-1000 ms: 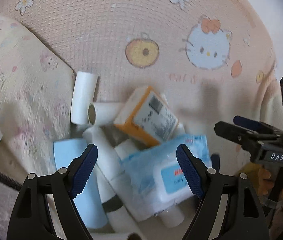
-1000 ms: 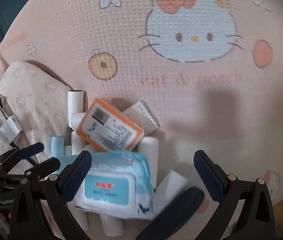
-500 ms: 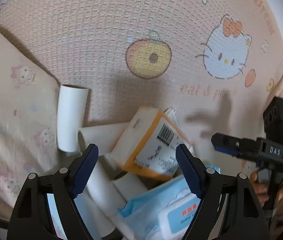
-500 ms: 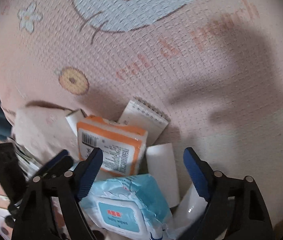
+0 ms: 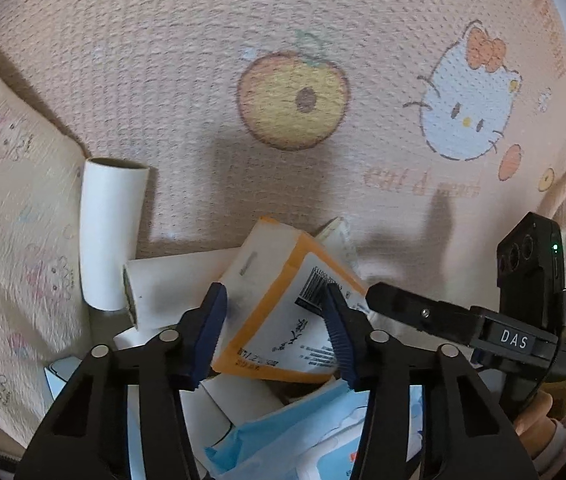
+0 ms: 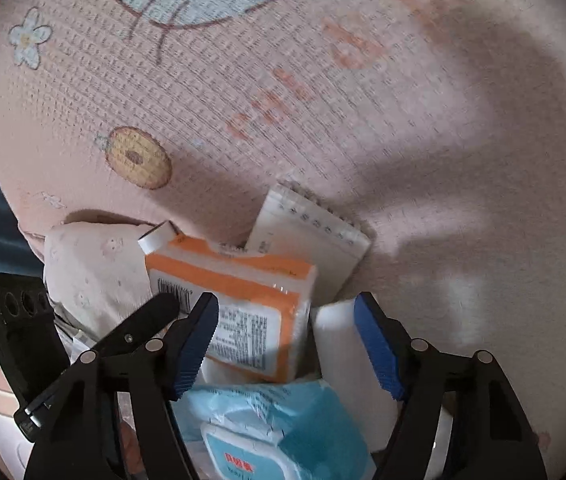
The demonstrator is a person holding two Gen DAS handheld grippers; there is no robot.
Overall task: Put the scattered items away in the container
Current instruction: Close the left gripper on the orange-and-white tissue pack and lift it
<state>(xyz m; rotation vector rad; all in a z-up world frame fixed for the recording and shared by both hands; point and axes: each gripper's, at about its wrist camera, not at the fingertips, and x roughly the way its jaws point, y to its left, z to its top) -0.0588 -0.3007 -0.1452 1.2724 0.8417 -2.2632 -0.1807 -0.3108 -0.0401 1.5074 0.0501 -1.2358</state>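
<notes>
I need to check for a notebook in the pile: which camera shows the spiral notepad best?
The right wrist view: the notepad shows its spiral edge and cover behind the orange pack. The left wrist view shows only a corner past that pack.

Pink cartoon-print bedspread [image 5: 203, 80], shadowed

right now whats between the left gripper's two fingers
In the left wrist view, the orange-and-white tissue pack lies between the closing fingers of the left gripper; whether they touch it yet is unclear.
</notes>
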